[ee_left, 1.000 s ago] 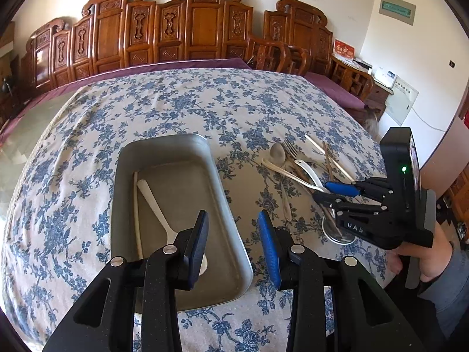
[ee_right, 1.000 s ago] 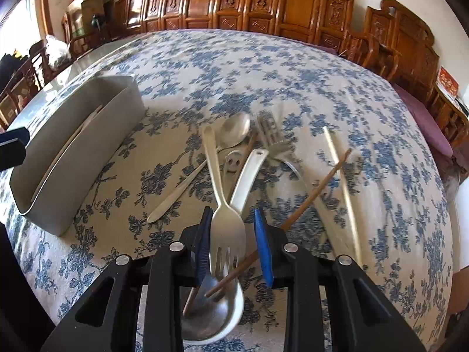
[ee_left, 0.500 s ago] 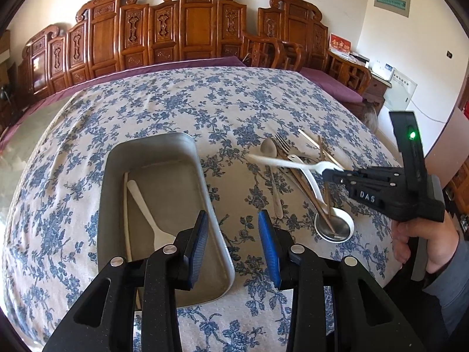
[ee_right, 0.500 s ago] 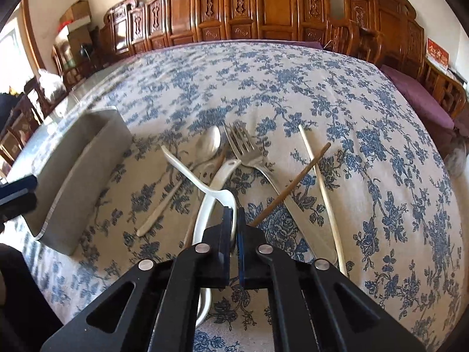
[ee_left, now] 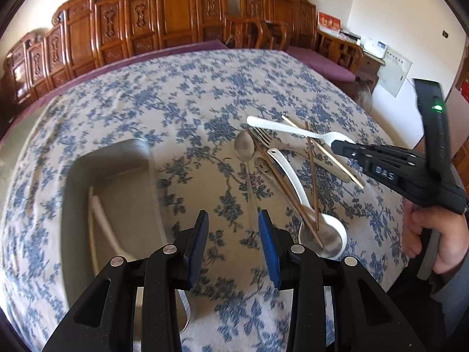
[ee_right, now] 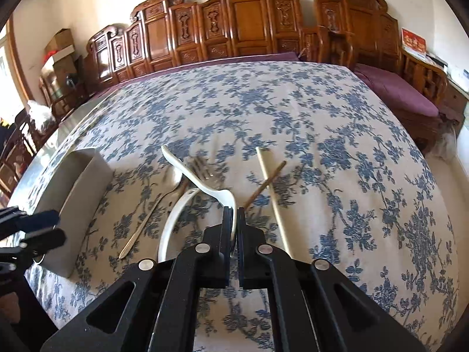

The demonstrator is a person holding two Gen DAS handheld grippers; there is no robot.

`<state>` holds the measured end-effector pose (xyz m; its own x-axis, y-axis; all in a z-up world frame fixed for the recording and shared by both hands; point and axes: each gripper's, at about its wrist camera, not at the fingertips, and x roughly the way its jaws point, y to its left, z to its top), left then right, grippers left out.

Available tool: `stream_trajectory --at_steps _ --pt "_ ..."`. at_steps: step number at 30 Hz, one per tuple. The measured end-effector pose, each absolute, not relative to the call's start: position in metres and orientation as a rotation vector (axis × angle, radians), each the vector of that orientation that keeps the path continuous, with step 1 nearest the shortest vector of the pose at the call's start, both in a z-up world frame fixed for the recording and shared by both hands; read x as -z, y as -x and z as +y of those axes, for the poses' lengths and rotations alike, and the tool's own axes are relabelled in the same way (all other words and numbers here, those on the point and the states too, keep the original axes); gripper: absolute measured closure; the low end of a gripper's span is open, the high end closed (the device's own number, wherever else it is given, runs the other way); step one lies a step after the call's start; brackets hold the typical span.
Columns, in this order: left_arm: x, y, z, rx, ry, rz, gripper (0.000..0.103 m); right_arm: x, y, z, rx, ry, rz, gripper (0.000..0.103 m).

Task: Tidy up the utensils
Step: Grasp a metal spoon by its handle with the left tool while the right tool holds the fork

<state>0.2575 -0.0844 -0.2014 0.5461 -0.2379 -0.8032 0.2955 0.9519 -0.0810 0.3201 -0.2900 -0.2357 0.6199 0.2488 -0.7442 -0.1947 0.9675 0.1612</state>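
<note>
Since a second ago, the right gripper is lifting a white plastic fork, jaws clamped on its tine end, handle pointing ahead of them. Below them, the utensil pile is lying on the floral tablecloth. Left gripper is hovering, jaws apart and empty, beside the grey metal tray. Next move, likely: carrying the fork over the tray and releasing.

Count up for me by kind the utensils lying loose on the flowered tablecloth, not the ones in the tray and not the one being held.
Spoons: 2, metal spoon, white soup spoon
Forks: 1, metal fork
Chopsticks: 3, brown chopstick, second brown chopstick, pale chopstick
Smiley-handled piece, kind unclear: 1
Total: 7
</note>
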Motion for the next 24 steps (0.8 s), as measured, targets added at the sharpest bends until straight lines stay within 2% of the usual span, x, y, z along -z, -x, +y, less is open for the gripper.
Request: stream_trajectory --at_steps 4,11,24 --pt "0.212 -0.282 -0.096 0.327 -0.055 0.981 0.07 0.238 -0.322 -0.291 -0.241 -0.057 0.877 0.099" --pt "0.234 -0.32 -0.118 0.334 -0.076 1.047 0.083 0.237 -0.326 -0.294 -0.259 -0.109 0.876 0.098" --pt "0.256 -0.349 -0.145 0.277 -0.148 1.118 0.092 0.235 -0.329 -0.301 -0.273 -0.176 0.875 0.098"
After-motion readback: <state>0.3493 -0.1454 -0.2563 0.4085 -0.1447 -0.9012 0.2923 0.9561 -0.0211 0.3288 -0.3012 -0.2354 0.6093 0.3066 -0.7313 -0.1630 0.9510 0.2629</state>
